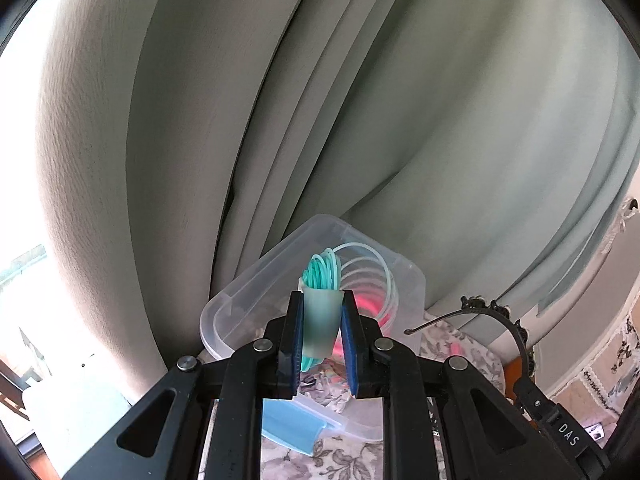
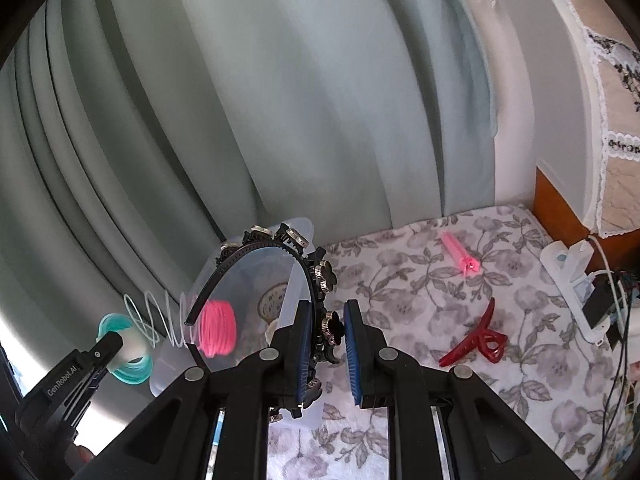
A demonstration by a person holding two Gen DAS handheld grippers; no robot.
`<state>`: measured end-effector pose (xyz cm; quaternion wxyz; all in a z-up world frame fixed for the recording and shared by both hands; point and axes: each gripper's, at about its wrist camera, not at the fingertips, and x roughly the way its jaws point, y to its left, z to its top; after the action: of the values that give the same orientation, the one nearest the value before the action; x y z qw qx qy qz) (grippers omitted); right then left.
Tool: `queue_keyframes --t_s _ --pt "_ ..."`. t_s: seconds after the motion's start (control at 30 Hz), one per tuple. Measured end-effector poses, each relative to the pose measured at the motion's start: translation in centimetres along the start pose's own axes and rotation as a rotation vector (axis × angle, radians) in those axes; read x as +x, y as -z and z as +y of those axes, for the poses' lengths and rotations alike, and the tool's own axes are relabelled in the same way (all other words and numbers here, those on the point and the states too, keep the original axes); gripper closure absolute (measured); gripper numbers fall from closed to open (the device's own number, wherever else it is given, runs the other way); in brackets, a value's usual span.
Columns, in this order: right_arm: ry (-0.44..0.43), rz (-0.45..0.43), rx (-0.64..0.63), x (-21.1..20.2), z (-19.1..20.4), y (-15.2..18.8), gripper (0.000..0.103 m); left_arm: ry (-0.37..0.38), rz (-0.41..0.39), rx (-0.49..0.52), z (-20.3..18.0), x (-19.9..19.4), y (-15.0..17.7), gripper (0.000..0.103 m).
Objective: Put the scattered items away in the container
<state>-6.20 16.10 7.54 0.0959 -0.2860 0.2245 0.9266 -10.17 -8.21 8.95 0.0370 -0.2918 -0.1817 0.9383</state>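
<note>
Daylight blows out at left, window [image 1: 24,280] glaring white; curtain [image 1: 360,100] evenly lit, soft shadows in folds. Fisheye bends edges, black vignette corners. Coil [image 1: 320,320] betw. tongs blurred.

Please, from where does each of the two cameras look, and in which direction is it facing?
Left wrist: sits on the left gripper, faces along its fingers toward the grey-green curtain; the jaws clamp a rainbow spring toy.
Right wrist: sits on the right gripper, faces the floral tablecloth; the jaws clamp a black jewelled headband; the left gripper shows too.
Shared: the clear plastic container, toy, headband, curtain.
</note>
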Motion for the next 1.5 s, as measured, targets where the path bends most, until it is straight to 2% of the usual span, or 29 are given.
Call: queue_keyframes --t_s 0.37,0.67,0.73,1.07,1.13,1.2,1.3,1.5 --pt "0.023 0.055 -0.022 3.7 1.8 0.5 0.085 -0.028 0.041 -0.040 1.4 3.2 -0.1 0.085" --pt "0.009 0.092 -0.061 5.7 3.4 1.1 0.085 -0.043 0.072 -0.056 1.8 5.6 -0.1 0.085" --pt "0.004 0.096 -0.065 6.1 3.7 1.2 0.085 -0.047 0.076 -0.061 3.7 6.7 -1.0 0.085" --pt "-0.010 0.110 -0.096 7.9 5.7 1.6 0.085 -0.060 0.097 -0.081 5.1 7.3 -1.1 0.085" --pt "-0.009 0.110 -0.100 8.1 5.9 1.6 0.085 -0.067 0.097 -0.087 5.6 8.8 0.5 0.085" --pt "0.000 0.111 -0.104 8.4 6.0 1.5 0.085 -0.074 0.099 -0.095 5.9 9.8 0.7 0.085" --pt "0.009 0.118 -0.108 8.9 6.0 1.5 0.085 -0.081 0.098 -0.108 6.9 9.2 0.5 0.085" --pt "-0.003 0.139 -0.132 9.9 6.7 1.6 0.085 -0.076 0.102 -0.093 6.4 9.9 0.4 0.084"
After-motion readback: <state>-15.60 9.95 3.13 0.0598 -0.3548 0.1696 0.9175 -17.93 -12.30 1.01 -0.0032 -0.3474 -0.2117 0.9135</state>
